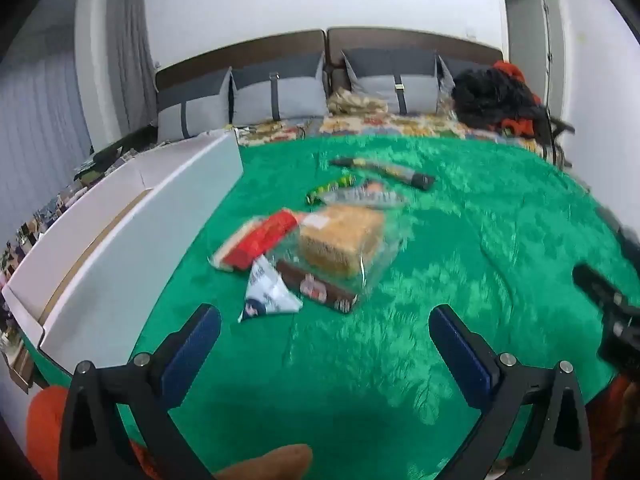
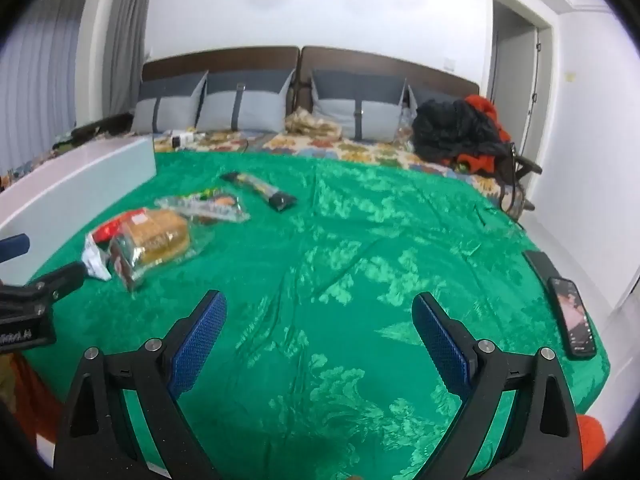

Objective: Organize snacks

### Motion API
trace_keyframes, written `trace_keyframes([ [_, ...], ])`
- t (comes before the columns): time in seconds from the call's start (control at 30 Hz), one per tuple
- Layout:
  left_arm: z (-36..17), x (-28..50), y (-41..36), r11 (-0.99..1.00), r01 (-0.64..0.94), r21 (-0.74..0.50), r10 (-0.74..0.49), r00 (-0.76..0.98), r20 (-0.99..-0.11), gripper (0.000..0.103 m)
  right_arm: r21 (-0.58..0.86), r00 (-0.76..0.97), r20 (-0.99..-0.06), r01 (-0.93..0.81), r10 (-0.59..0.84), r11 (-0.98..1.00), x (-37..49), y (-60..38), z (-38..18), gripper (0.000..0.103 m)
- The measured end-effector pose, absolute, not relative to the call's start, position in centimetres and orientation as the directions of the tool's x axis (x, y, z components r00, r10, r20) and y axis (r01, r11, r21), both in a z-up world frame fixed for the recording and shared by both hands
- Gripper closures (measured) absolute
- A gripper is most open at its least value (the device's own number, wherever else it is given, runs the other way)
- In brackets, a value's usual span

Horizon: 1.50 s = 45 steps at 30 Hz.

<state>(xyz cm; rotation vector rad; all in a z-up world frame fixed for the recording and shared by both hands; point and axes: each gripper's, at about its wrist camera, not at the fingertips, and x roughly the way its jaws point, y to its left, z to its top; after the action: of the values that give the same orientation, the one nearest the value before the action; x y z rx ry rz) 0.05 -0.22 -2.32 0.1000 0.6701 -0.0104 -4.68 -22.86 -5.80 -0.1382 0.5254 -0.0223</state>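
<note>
**Both grippers wide and empty over the green spread**

Hovering above the green bedspread [image 1: 440, 240], the left gripper [image 1: 325, 322] stood with its blue-padded fingers [image 1: 192, 344] spread as wide as they went, nothing between them but cloth. The right gripper [image 2: 319, 312] was likewise fully parted and held nothing, its pads [image 2: 440, 340] framing bare green fabric.

Just beyond the left gripper's fingertips lay the snacks in a loose cluster. Nearest was a white and blue packet [image 1: 268, 292], touching a dark brown bar [image 1: 320, 290] that lay partly under a clear bag holding a tan loaf or cake [image 1: 340, 244]; the picture was too blurred to tell which. Beside the bag, on the box side, lay a red packet [image 1: 260, 238]. Farther out sat a clear wrapper with pale contents [image 1: 364, 196], a small green and yellow stick [image 1: 330, 188] and a long dark packet [image 1: 384, 170], the last lying apart from the rest.

A long white box [image 1: 132, 220] stood open along the left edge of the bed, near the cluster but not touching it. In the right wrist view a phone [image 2: 574, 312] rested at the right edge of the spread, well apart from the snacks. At the head of the bed grey pillows [image 2: 240, 108] leaned upright against a brown headboard [image 2: 224, 58], with a heap of black and orange clothing [image 2: 460, 132] at the far right.
</note>
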Motion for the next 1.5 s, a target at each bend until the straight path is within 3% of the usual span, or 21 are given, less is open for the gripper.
trace_keyframes([
  [0.1, -2.9, -0.1, -0.4, 0.992, 0.042, 0.116, 0.039, 0.783, -0.62, 0.0, -0.122, 0.862, -0.506, -0.019, -0.045, 0.992, -4.6, -23.1, -5.6, 0.007],
  [0.33, -2.0, 0.0, 1.1, 0.999, 0.001, 0.036, 0.022, 0.788, -0.615, 0.0, -0.124, 0.877, -0.479, -0.034, -0.03, 0.992, -5.4, -23.2, -4.2, 0.007],
  [0.6, -2.5, 0.3, 2.5, 0.998, -0.049, 0.025, 0.054, 0.769, -0.637, 0.0, -0.128, 0.87, -0.492, -0.053, -0.017, 0.99, -5.3, -22.9, -4.6, 0.007],
  [1.5, -3.8, 1.0, 3.0, 0.999, -0.043, 0.029, 0.051, 0.736, -0.675, 0.0, -0.135, 0.861, -0.509, -0.066, -0.012, 0.989, -4.8, -22.5, -5.3, 0.007],
])
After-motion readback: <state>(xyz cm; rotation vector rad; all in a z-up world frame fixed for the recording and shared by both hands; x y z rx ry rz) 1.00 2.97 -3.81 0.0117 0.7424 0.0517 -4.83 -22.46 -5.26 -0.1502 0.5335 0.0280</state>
